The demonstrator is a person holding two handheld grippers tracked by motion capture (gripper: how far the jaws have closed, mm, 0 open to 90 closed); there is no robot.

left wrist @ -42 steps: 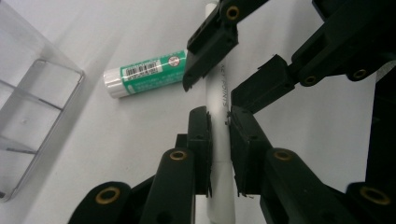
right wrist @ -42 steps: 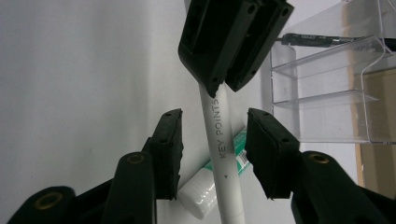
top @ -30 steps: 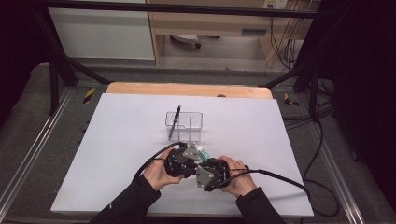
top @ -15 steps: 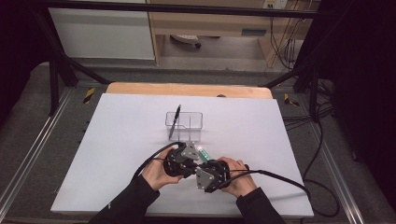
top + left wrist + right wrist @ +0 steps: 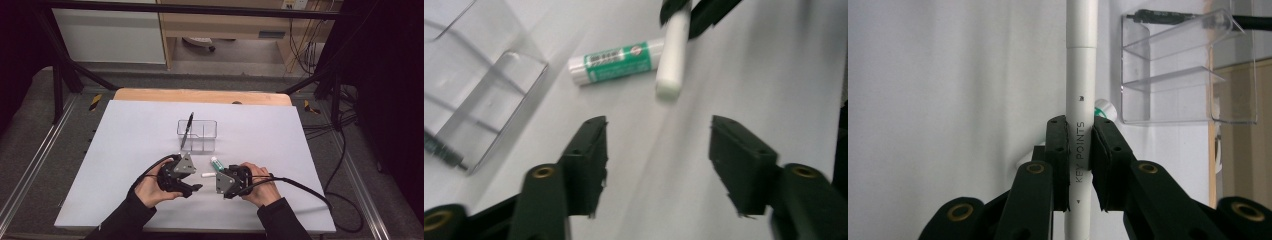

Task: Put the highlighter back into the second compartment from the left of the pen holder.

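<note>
A white pen [image 5: 1081,75] printed "KEY POINTS" is clamped between the jaws of my right gripper [image 5: 1081,145], which is shut on it. In the high view the right gripper [image 5: 217,178] holds the white pen [image 5: 207,175] level, pointing left toward my left gripper [image 5: 196,186]. The left gripper [image 5: 658,135] stands open with nothing between its jaws, and the white pen's tip [image 5: 671,55] hangs just ahead of it. A green-and-white glue stick [image 5: 616,61] lies on the white tabletop [image 5: 125,150], beside the right gripper.
A clear plastic organiser box [image 5: 197,135] stands mid-table with a black pen [image 5: 187,130] leaning in its left compartment. The box [image 5: 1188,75] is ahead and to the right in the right gripper view. A cable [image 5: 300,187] trails off to the right.
The left gripper has drawn back to the left, away from the right gripper, and its jaws are now open. The white pen stays in the right gripper.
</note>
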